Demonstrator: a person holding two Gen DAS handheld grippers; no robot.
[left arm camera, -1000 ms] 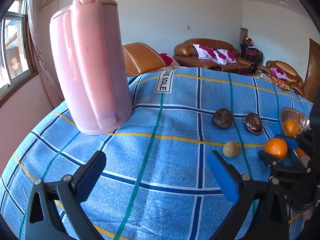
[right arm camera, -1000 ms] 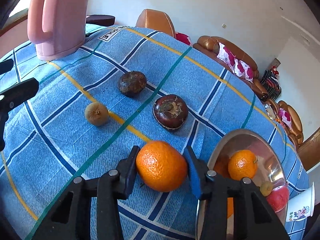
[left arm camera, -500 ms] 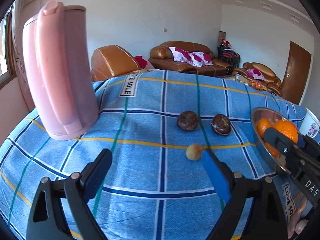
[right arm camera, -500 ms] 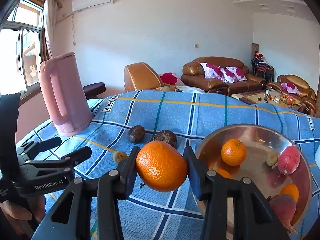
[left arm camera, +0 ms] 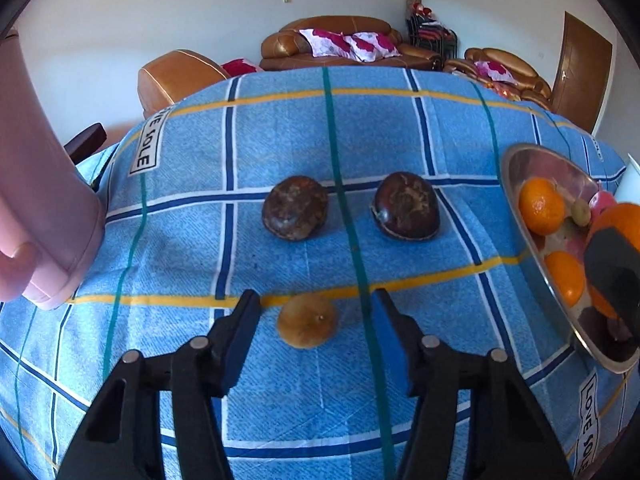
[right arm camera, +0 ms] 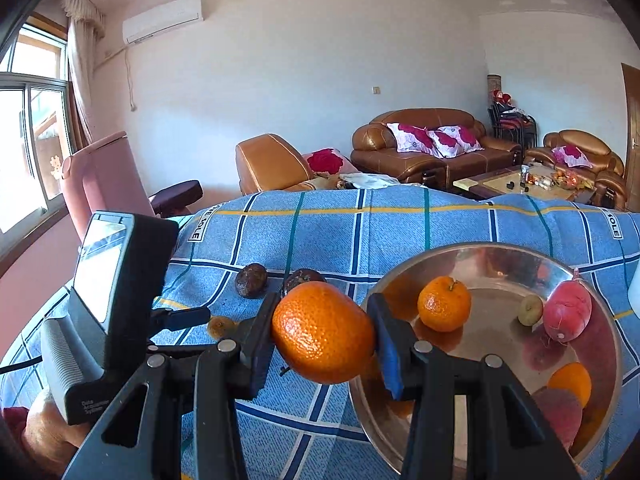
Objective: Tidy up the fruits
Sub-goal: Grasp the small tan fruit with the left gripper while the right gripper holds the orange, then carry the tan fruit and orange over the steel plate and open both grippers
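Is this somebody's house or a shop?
Most likely somebody's house, a living room. There are brown leather sofas with flowery cushions, an air conditioner high on the wall, and a table under a blue checked cloth with a metal bowl of fruit.

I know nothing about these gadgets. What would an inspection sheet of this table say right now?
Surface: blue checked cloth over the table.
Job's things: metal bowl holding oranges and other fruit; held orange; two dark fruits and a small tan fruit on the cloth.
Clutter: pink kettle; white cup.
Grippers: left gripper open around the tan fruit; right gripper shut on the orange, near the bowl's rim.
Cables: nothing seen.
Surroundings: brown sofas, window, air conditioner.
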